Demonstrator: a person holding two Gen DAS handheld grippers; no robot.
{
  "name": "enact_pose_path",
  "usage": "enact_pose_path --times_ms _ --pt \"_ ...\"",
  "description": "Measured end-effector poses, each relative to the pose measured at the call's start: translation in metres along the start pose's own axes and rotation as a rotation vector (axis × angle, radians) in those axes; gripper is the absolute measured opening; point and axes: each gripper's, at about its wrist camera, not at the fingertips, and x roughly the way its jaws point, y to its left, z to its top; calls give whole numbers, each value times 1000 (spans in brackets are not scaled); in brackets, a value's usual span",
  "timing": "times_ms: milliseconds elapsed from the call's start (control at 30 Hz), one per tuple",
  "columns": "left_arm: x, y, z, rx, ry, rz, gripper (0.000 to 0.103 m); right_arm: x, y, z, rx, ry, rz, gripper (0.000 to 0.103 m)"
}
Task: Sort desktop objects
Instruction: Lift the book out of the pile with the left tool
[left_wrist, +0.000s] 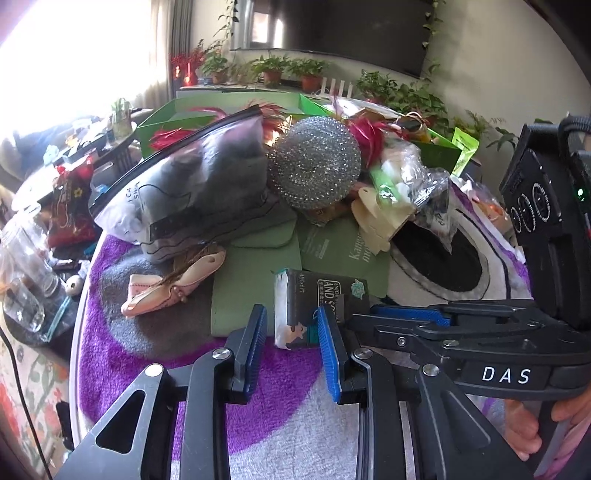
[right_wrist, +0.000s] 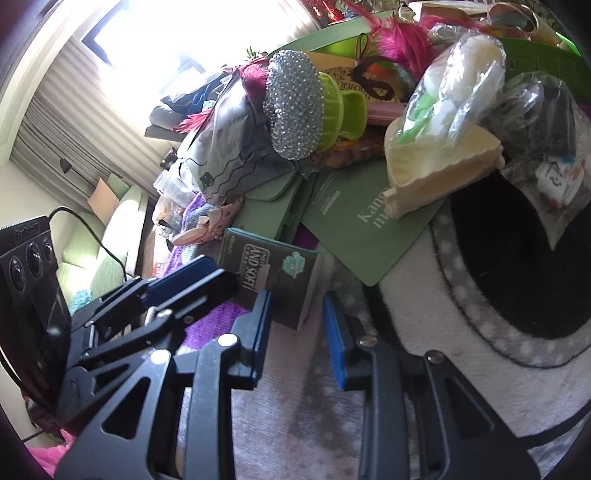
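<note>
A dark tissue pack (left_wrist: 325, 295) printed "AND SOFT" lies on the purple and white rug (left_wrist: 147, 350), in front of the heap. My left gripper (left_wrist: 290, 312) hangs low over the pack's near white end. Its blue jaws stand a little apart and do not press the pack. One blue finger (left_wrist: 410, 314) of my right gripper reaches the pack from the right. In the right wrist view the right gripper (right_wrist: 297, 299) stands narrowly open around the near corner of the tissue pack (right_wrist: 273, 273). A left-gripper finger (right_wrist: 184, 271) touches the pack's left side.
Behind the pack are a green folder (left_wrist: 332, 251), a silver scouring ball (left_wrist: 314, 162), a zip bag of grey items (left_wrist: 199, 177), a pink bow (left_wrist: 173, 291), a cream hair claw (right_wrist: 436, 173) and a green box (left_wrist: 177, 114). Glasses (left_wrist: 22, 266) stand off the left edge.
</note>
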Motion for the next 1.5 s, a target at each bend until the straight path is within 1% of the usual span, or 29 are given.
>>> enact_pose_path --times_ms 67,133,233,400,567,667,867,1233,1500 --pt "1 1 0 -5 -1 -15 27 2 1 0 2 1 0 23" --pt "2 0 -1 1 2 -34 22 2 4 0 -4 6 -3 24" --pt "1 -3 -2 22 -2 -24 22 2 8 -1 -31 6 -22 22" --pt "2 -2 -4 23 3 -21 22 1 3 -7 -32 12 -12 25" --pt "2 -1 -5 18 2 -21 21 4 2 -6 -25 17 4 25" --pt "-4 -6 -5 38 -16 2 21 -2 8 -8 -54 -4 -2 22" --pt "-22 -11 6 47 -74 6 21 -25 31 -2 -143 -85 -39 22" --pt "-43 -7 30 61 -147 23 21 -35 50 18 -187 -128 -42 22" --pt "-57 8 55 58 -199 49 21 -38 65 44 -242 -159 -30 22"
